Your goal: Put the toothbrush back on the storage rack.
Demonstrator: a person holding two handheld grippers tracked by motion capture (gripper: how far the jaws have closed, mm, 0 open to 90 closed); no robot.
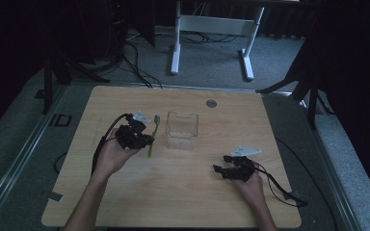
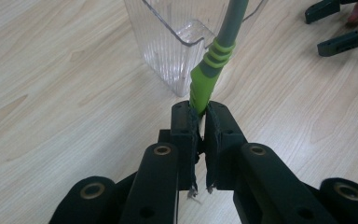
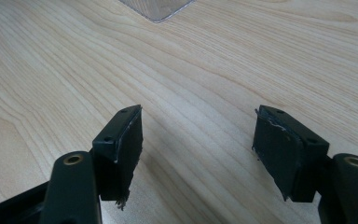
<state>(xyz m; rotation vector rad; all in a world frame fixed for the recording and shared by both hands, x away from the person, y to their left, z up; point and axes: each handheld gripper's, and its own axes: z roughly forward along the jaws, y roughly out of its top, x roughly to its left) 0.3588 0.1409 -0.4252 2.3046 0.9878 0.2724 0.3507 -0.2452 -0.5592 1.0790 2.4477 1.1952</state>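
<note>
A green and grey toothbrush (image 1: 153,136) (image 2: 210,70) is clamped by its green handle end between the pads of my left gripper (image 1: 148,140) (image 2: 201,122), left of centre on the wooden table. Its grey stem rises past the rim of a clear ribbed plastic container (image 1: 182,130) (image 2: 177,42) that stands just right of it. My right gripper (image 1: 220,163) (image 3: 198,140) rests low at the table's right front, open, nothing between its pads (image 3: 127,140). It also appears far off in the left gripper view (image 2: 340,28).
A corner of the clear container (image 3: 157,9) lies ahead of the right gripper. A small round grey grommet (image 1: 211,103) sits near the table's (image 1: 173,202) far edge. Beyond the table stand white desk legs (image 1: 176,48) and dark tripod legs on grey carpet.
</note>
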